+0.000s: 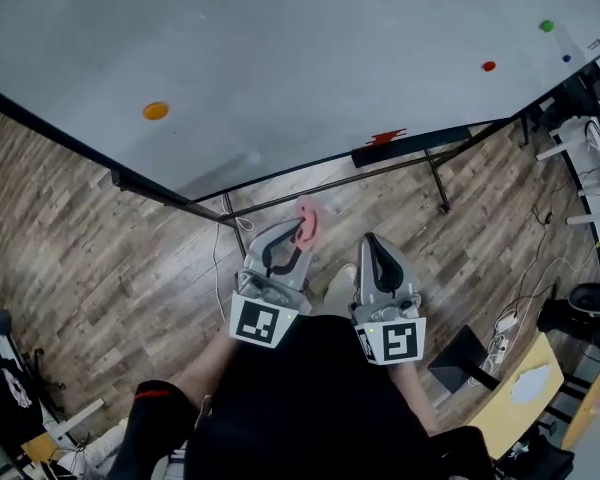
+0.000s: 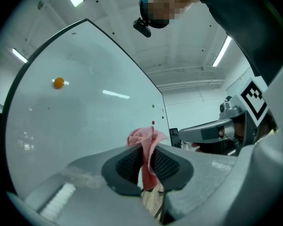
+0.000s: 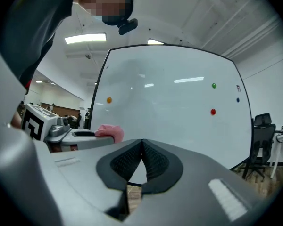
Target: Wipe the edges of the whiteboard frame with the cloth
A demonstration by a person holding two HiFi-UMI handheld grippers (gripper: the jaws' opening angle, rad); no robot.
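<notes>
- Left gripper [image 2: 147,160]: jaws pinch the cloth [image 2: 144,138], with a small pink tuft past the tips.
- The cloth sits below the whiteboard [image 1: 280,48], apart from its frame [image 1: 280,176]. Wiping not yet begun.
- Right gripper [image 3: 142,147]: jaws pressed together, nothing between them.
- Risk: the tuft is small. If you press hard, your jaw tips may scrape the frame instead.
- Risk: drag along the edge could pull the cloth from the pinch.
- Count: two grippers, one cloth, one whiteboard, four dots [image 1: 156,111] on it (orange, red, green, blue).
</notes>
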